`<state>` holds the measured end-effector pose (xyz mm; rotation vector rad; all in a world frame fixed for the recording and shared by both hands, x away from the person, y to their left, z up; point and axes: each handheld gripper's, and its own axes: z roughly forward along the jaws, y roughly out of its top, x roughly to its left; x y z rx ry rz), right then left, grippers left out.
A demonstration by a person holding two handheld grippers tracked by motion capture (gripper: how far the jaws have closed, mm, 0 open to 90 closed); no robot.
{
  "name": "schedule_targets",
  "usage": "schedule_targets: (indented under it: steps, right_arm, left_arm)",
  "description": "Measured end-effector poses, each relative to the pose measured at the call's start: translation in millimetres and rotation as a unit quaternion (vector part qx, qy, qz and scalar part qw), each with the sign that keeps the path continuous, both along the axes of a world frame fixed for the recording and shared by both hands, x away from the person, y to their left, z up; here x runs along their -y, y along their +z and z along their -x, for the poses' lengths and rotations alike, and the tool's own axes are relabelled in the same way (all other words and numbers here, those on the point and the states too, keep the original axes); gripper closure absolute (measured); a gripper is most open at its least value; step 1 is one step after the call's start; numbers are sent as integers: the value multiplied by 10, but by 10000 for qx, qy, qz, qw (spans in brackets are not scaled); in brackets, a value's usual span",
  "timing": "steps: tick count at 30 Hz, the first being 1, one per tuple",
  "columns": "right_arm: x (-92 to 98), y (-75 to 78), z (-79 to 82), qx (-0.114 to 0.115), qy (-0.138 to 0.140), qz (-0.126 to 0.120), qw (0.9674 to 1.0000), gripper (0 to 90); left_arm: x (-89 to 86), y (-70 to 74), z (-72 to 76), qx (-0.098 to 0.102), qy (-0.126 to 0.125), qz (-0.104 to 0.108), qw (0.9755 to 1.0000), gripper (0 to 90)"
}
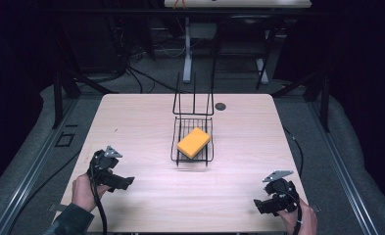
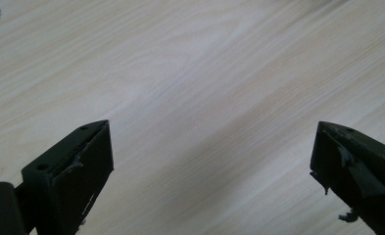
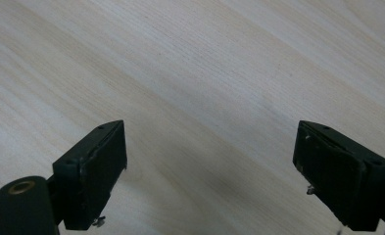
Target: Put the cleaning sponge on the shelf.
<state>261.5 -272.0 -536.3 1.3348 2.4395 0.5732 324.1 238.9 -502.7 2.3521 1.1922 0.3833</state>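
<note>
**Sponge sits in the rack, both grippers empty and standing off**

I'm looking down from the high view and the yellow sponge (image 1: 194, 142) is lying flat in the black wire rack (image 1: 178, 147), turned a little askew on the rack's wire floor. The rack stands in the middle of the surface (image 1: 131, 122), with its tall wire back on the far side. That's my landmark.

My left gripper (image 1: 124, 182) is on the near-left of the rack, well apart from it, jaws spread wide with nothing between them. In the left gripper view I see bare wood grain between the two black jaws. My right gripper (image 1: 258, 205) is on the near-right of the rack, also well apart, released and empty, with plain surface showing between its jaws in the right gripper view.

My read: the sponge is either just placed or about to be fetched, and I can't tell which. If it's a pick, the next move calls for one gripper to travel up to the rack's near edge, clear the low front wire, and come down with jaws straddling the sponge's narrow width.
</note>
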Motion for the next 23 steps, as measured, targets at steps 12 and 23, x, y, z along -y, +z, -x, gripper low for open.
schedule_targets:
  steps: [12,23]
  right_arm:
    - [-1,-5,-5,19,20,13,10000,123]
    - [3,-3,-4,-2,-1,-2,10000,123]
  left_arm:
    - [-127,-254,2,-270,70,-235,9993,15]
    - [-117,-329,-24,-454,-49,-395,9982,11]
